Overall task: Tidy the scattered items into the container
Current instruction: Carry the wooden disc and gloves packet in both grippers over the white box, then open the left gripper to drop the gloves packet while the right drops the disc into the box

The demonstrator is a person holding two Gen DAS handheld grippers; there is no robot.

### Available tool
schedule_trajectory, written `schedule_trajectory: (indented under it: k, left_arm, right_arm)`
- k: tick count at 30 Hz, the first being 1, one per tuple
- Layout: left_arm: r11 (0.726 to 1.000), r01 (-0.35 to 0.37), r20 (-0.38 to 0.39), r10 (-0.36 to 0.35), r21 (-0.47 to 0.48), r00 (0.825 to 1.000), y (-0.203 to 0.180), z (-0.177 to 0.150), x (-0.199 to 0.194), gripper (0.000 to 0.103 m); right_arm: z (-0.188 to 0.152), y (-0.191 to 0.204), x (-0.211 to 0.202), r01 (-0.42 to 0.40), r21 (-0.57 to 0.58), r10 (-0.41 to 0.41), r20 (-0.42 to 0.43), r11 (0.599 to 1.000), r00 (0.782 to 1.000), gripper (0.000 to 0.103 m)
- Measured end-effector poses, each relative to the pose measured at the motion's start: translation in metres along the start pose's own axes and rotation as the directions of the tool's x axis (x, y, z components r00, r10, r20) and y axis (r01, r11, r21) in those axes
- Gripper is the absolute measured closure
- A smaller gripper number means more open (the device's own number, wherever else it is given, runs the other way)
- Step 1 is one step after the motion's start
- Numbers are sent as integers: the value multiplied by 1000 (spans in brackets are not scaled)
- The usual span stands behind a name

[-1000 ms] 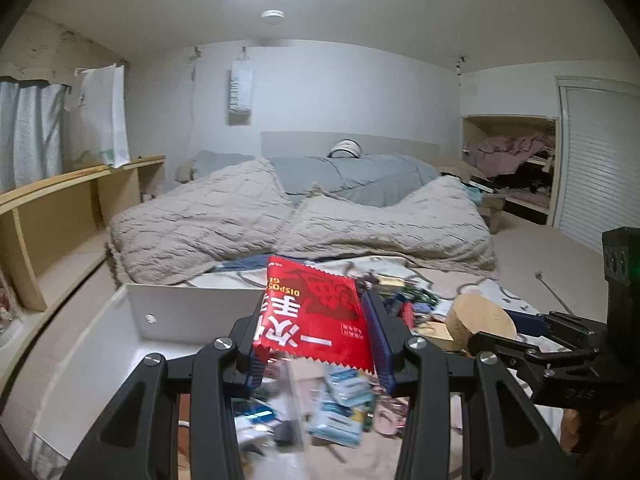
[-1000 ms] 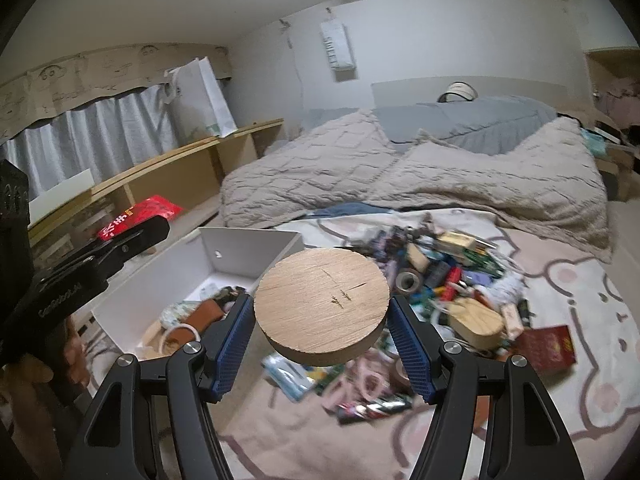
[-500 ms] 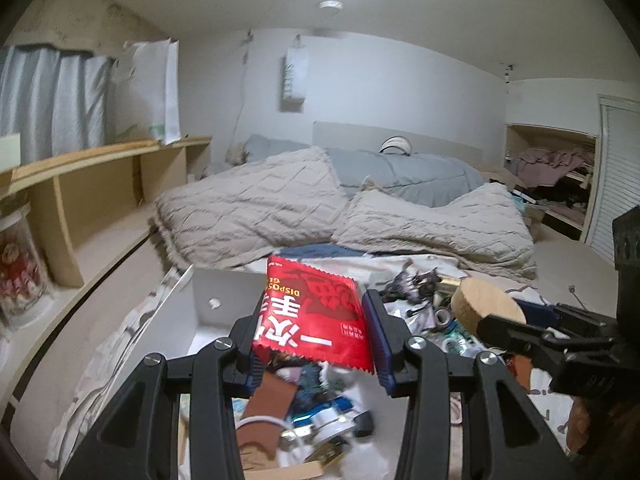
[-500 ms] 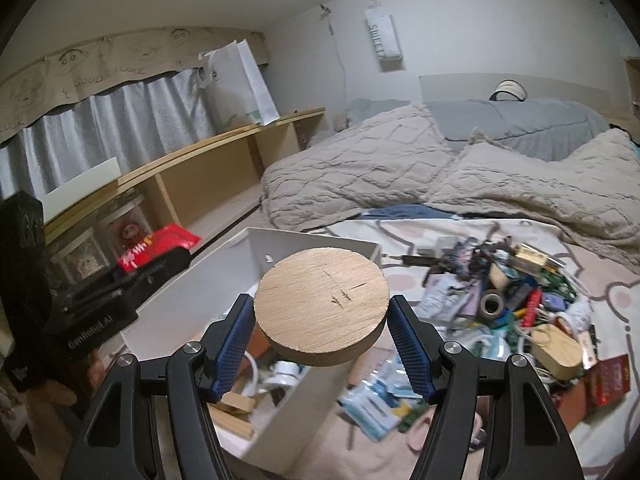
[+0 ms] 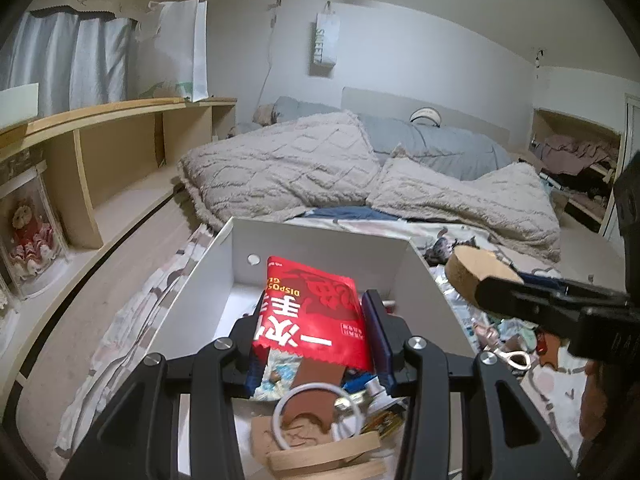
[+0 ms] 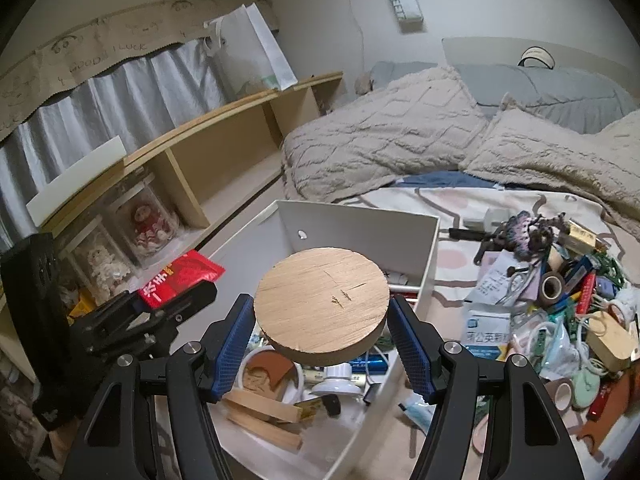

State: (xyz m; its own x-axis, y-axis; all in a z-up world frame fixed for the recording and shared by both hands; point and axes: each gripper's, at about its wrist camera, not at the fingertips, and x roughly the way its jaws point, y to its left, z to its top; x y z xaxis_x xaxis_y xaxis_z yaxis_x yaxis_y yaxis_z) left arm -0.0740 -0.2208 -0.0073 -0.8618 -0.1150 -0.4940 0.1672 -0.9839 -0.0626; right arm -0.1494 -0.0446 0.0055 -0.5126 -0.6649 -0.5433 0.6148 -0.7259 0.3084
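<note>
A: Where's everything?
B: White container (image 6: 426, 264) sits on the bed (image 6: 452, 204), beside the clutter pile (image 6: 560, 304).
A: Jaws?
B: Left gripper (image 5: 312, 328) clamps a red packet (image 5: 316, 316); right gripper (image 6: 322, 332) clamps a wooden disc (image 6: 322, 304), both above the container.

Dim, cool indoor light comes from overhead, behind and above my jaws, leaving soft shadows under what I hold. Both my views bow strongly, with black corners and curved walls. Past my jaws the room reads fairly sharp; close below them, things smear slightly. No harsh glare anywhere.
</note>
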Motion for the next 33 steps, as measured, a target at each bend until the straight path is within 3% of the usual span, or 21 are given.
schedule_trajectory:
  k: [20,21,24,33]
  left_arm:
    - [998,-61,-125,59,-6,990,27,-20,25,60]
    - [998,-65,-126,64,-2,990,27,-20,26,58]
    - [997,-78,-124,77,-5,989,29,-21,26,40]
    - [996,-90,-111,88,-11,990,36,-19,23,32]
  right_arm:
    - [18,15,47,6,10,-5,-141,1000,990,34]
    - [20,14,51,8,15,-5,-150,1000,989,34]
    - [24,10,63,21,32,-15,-176,999,984,34]
    - [36,6,112,84,92,-53,-305,992,951,34]
